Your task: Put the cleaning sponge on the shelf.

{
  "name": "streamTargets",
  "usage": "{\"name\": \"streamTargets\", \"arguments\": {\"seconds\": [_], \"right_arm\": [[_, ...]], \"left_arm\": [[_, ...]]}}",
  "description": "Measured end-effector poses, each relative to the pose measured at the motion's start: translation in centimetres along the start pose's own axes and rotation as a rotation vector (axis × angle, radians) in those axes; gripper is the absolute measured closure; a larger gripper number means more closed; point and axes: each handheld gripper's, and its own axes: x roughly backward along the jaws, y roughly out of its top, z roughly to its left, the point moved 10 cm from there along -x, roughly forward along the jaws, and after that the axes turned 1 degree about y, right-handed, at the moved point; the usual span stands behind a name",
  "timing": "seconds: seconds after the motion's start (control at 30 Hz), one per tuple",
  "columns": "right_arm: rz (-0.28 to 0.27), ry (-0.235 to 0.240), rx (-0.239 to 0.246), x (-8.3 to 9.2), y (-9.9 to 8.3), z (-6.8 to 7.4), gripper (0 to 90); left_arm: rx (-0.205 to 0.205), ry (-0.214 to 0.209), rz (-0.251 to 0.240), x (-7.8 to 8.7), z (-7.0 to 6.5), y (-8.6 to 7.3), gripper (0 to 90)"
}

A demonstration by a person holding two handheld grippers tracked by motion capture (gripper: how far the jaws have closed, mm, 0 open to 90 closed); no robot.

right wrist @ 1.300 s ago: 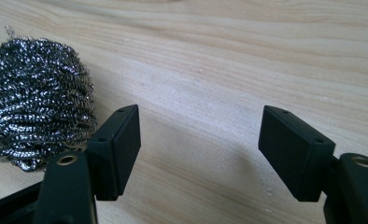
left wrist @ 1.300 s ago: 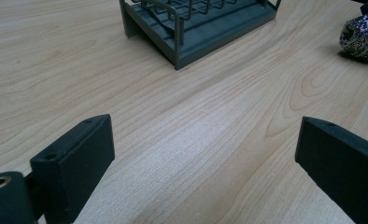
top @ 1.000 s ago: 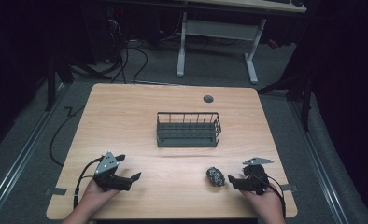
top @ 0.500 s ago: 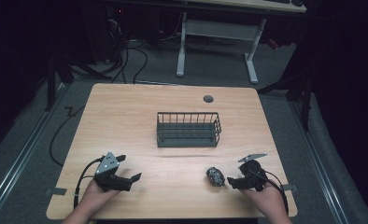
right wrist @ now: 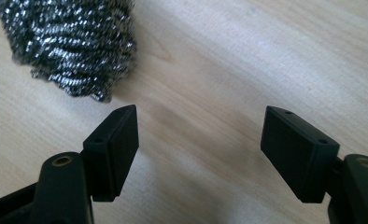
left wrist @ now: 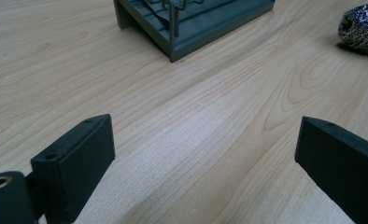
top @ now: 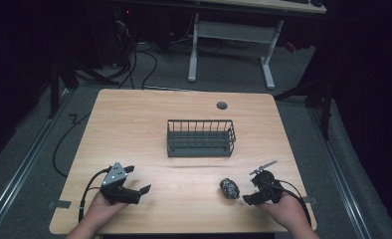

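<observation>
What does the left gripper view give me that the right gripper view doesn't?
Left gripper view: a corner of the grey wire basket ahead, and the scourer small at the far right edge. Right gripper view: the steel scourer close up, its coiled strands clear, up and to the left of that gripper's open jaws, not between them. Both: bare wooden table, the scourer, and open, empty jaws.

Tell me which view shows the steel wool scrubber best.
The right gripper view: the steel wool scrubber is close and sharp, its shiny coiled strands plain, though its top is cut off by the frame. The high view shows the scrubber whole but as a small dark lump near the right claw. The left gripper view catches it at the upper right edge.
</observation>
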Motion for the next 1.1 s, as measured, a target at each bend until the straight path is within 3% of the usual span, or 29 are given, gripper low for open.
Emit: {"name": "streamTargets", "arguments": {"seconds": [0.13,0.37,0.4,0.63,0.67,1.1], "right_arm": [[0.032,0.015,0.025,0.1,-0.1,0.4,27.8],[0.101,0.038,0.011,0.3,-0.6,1.1,27.1],[0.099,0.041,0.031,0.3,-0.5,1.0,27.0],[0.100,0.055,0.036,0.8,-0.1,1.8,25.2],[0.104,0.053,0.018,0.9,-0.1,2.0,25.1],[0.100,0.059,0.058,0.9,1.7,3.7,21.7]], "left_arm": [[-0.002,-0.005,0.006,-0.1,-0.1,-0.1,5.7],[-0.003,-0.006,0.006,0.0,-0.1,-0.1,5.8],[-0.003,-0.006,0.006,-0.1,-0.1,-0.1,5.8],[-0.004,-0.006,0.009,-0.1,-0.1,-0.1,5.8],[-0.004,-0.006,0.007,-0.1,-0.1,-0.1,5.9],[-0.004,-0.007,0.008,-0.1,-0.1,-0.1,6.0]]}}
